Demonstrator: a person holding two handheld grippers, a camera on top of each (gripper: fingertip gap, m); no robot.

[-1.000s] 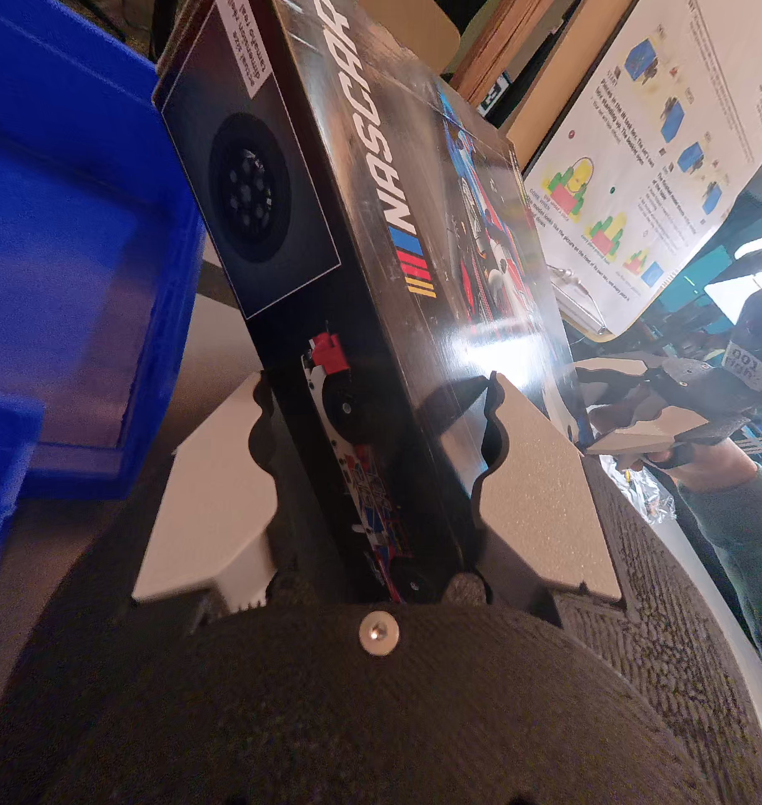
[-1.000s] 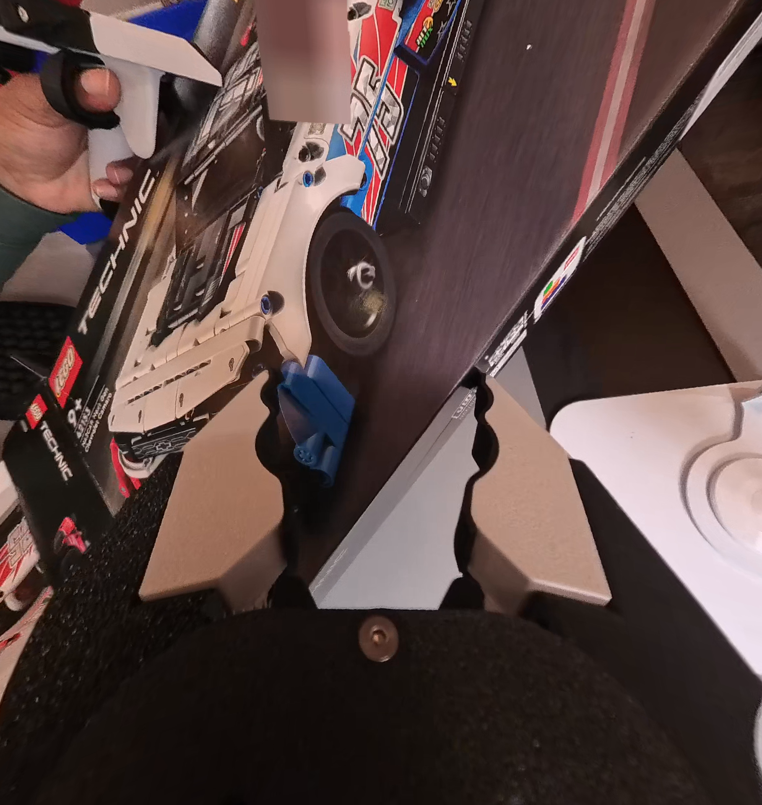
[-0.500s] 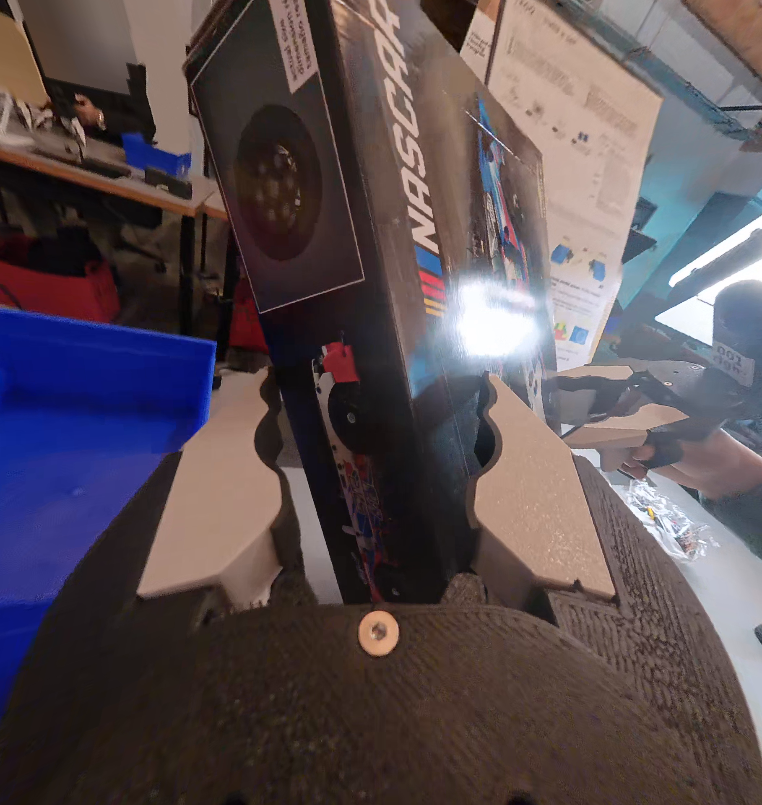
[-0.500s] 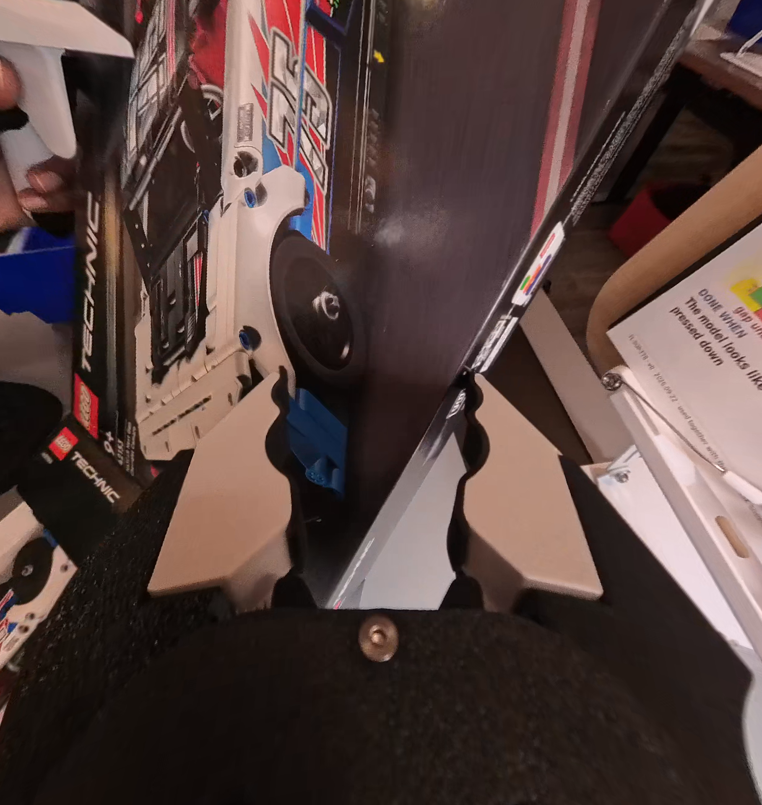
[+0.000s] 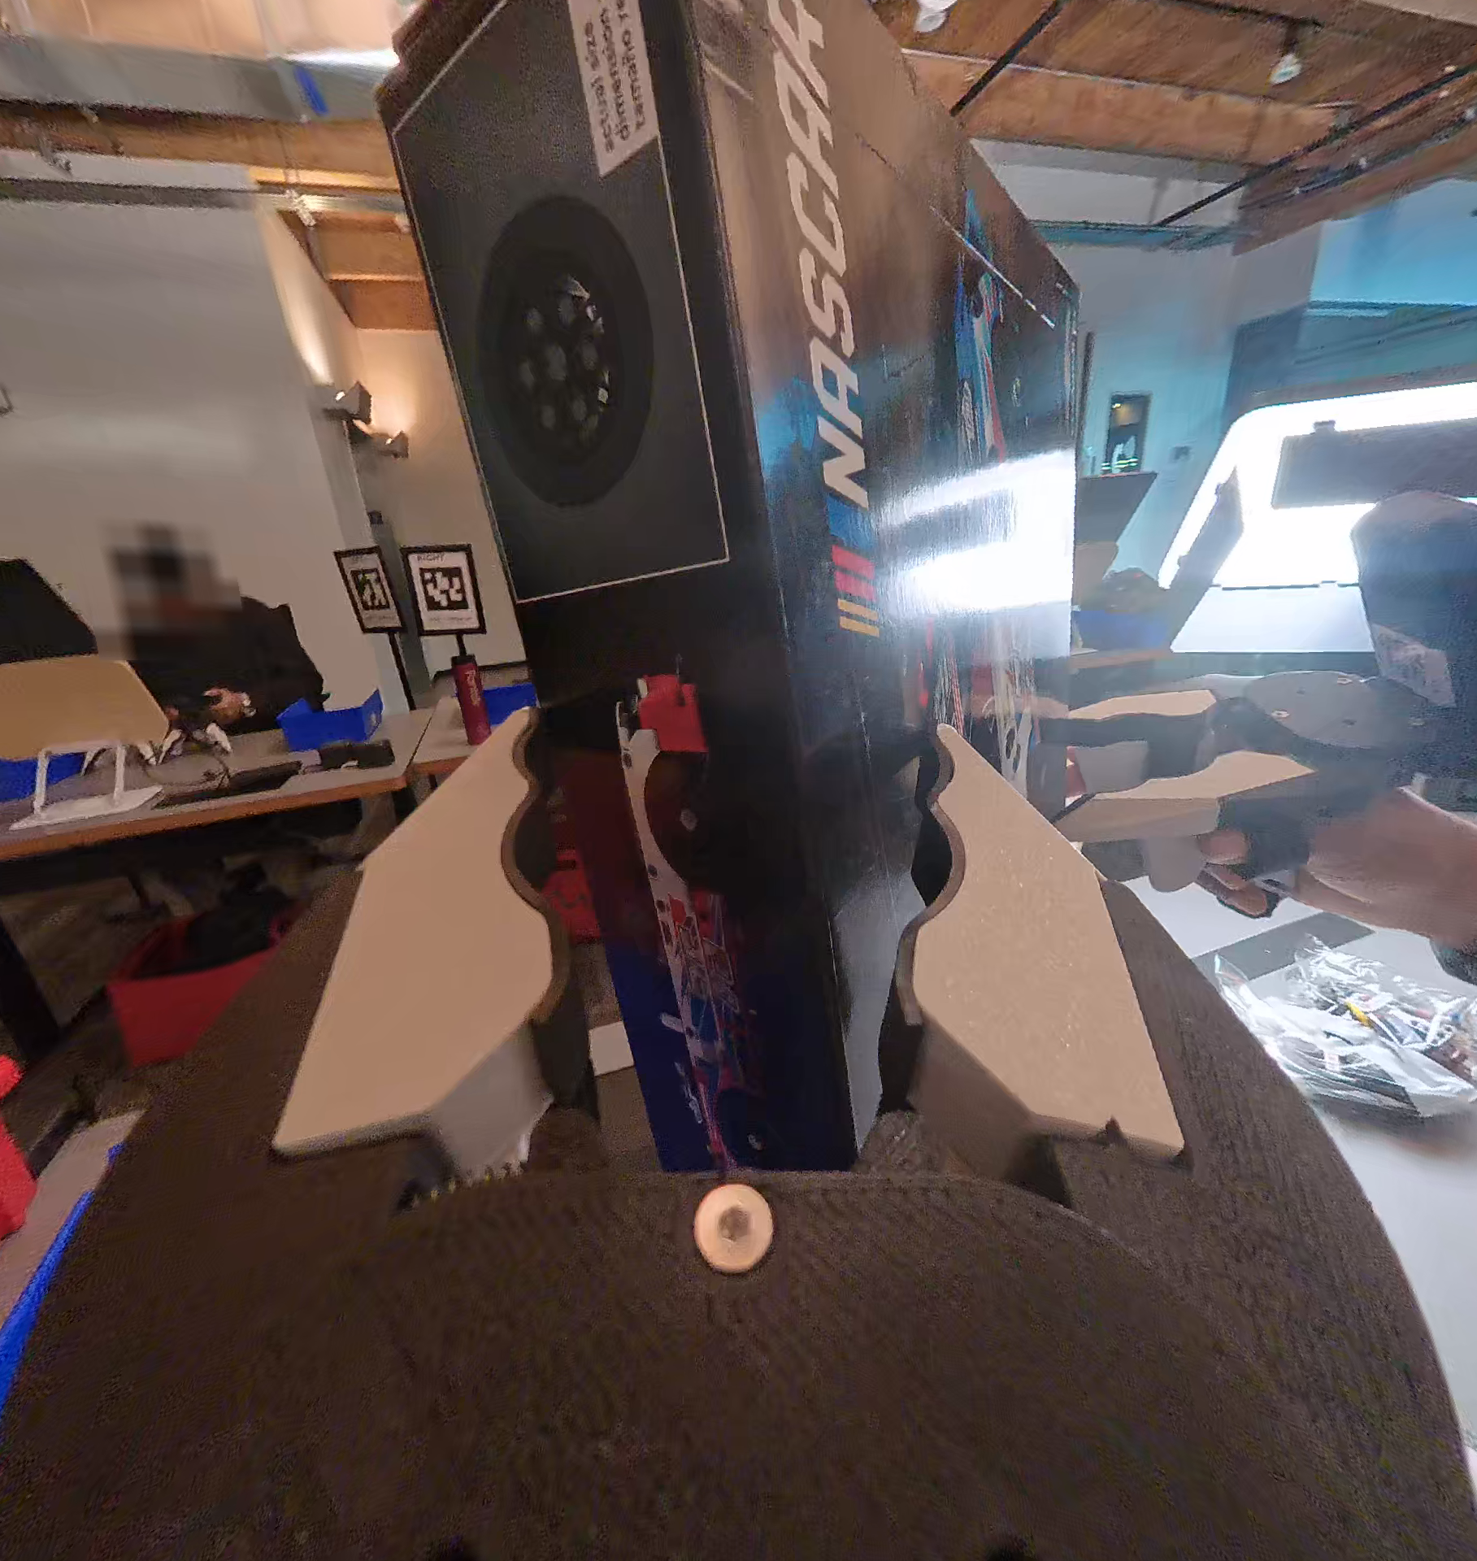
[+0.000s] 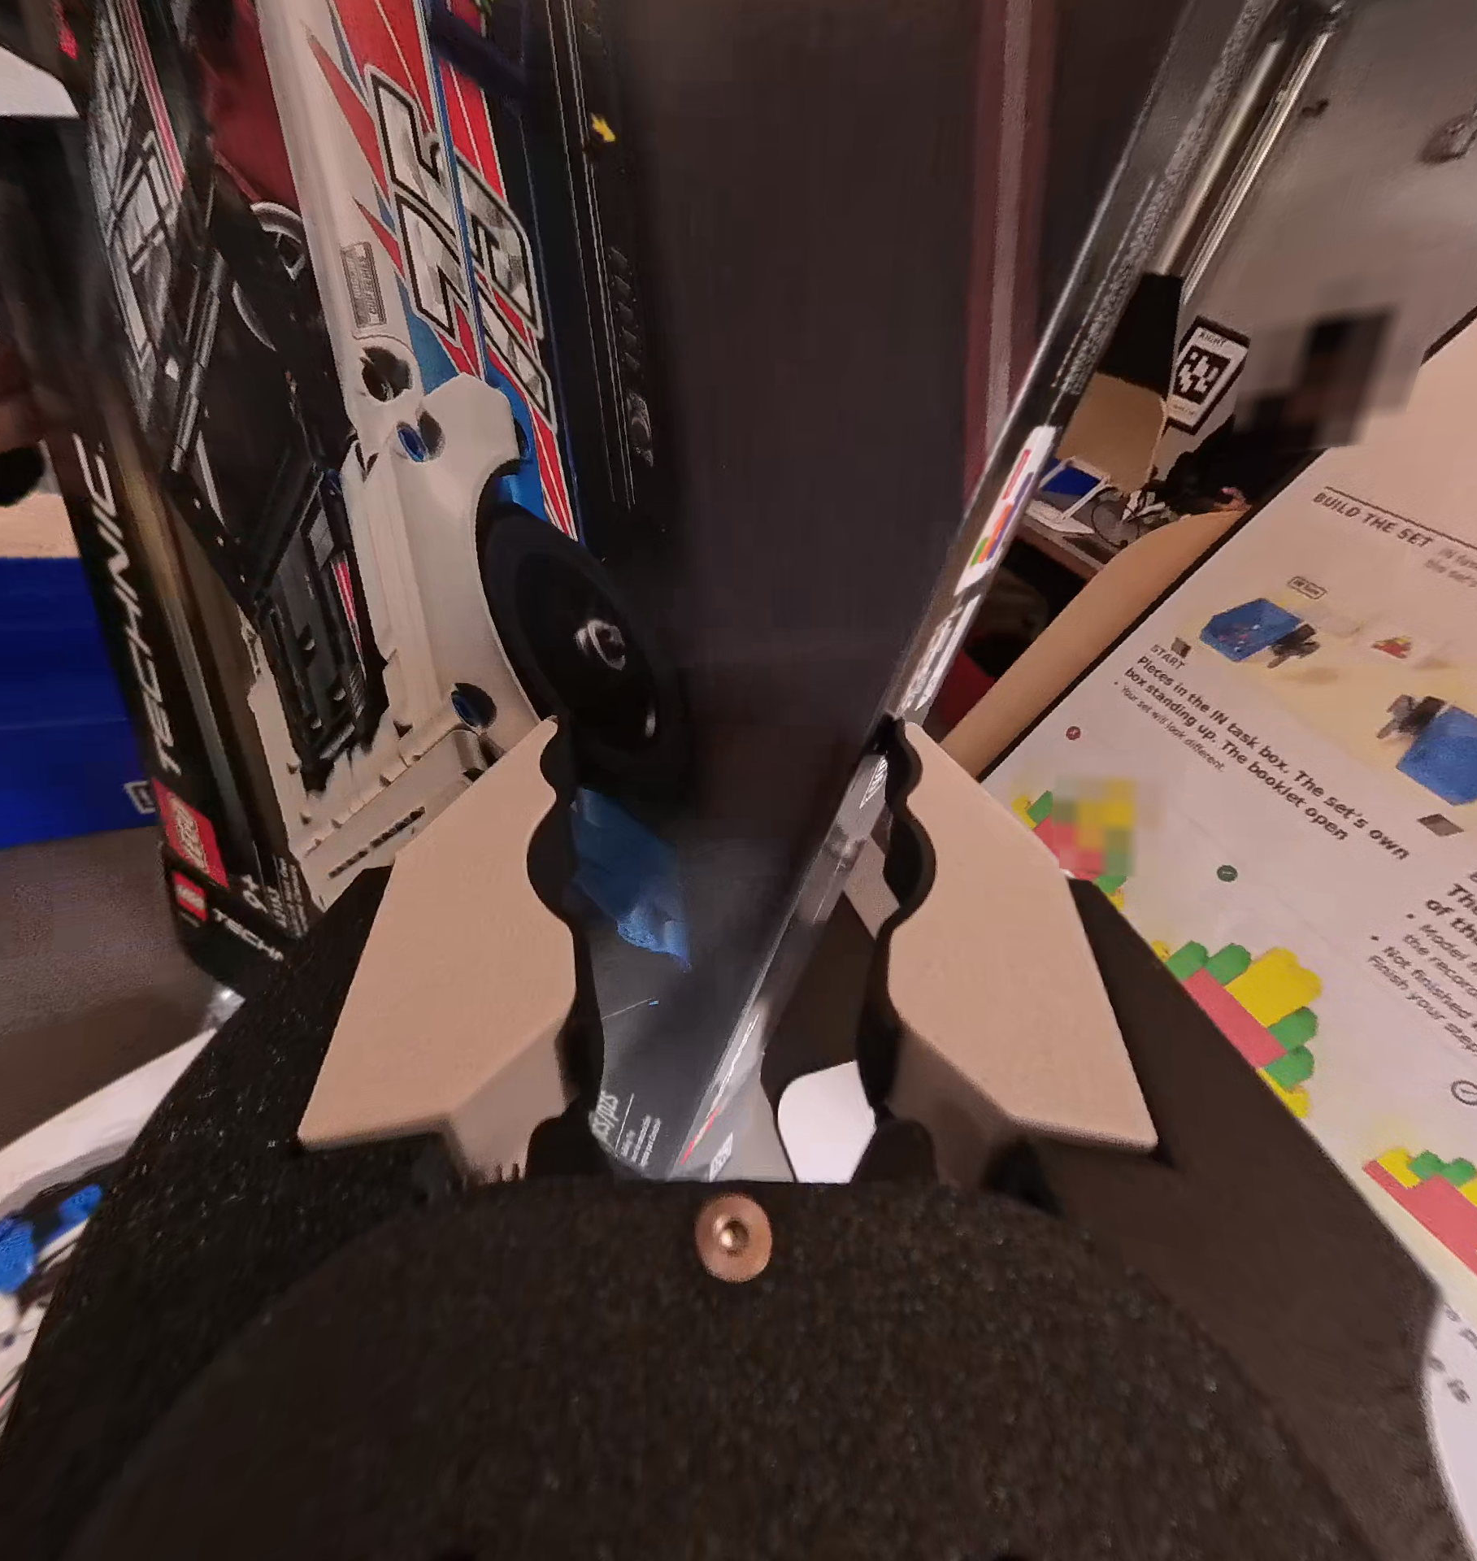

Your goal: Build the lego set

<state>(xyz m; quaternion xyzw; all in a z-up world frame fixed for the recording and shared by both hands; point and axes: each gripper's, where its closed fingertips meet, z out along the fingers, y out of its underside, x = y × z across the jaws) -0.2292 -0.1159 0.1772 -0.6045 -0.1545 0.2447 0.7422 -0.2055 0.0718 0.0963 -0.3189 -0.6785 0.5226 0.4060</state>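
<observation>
Tipped upright since a second ago, the box now fills the middle of both frames, the left gripper and right gripper each pinching an edge. Building hasn't started: a sealed bag of pieces waits at lower right.

White wall with two lamps. Exposed wood ceiling beams. Grey side table, red bin beneath. Bright window at right.
</observation>
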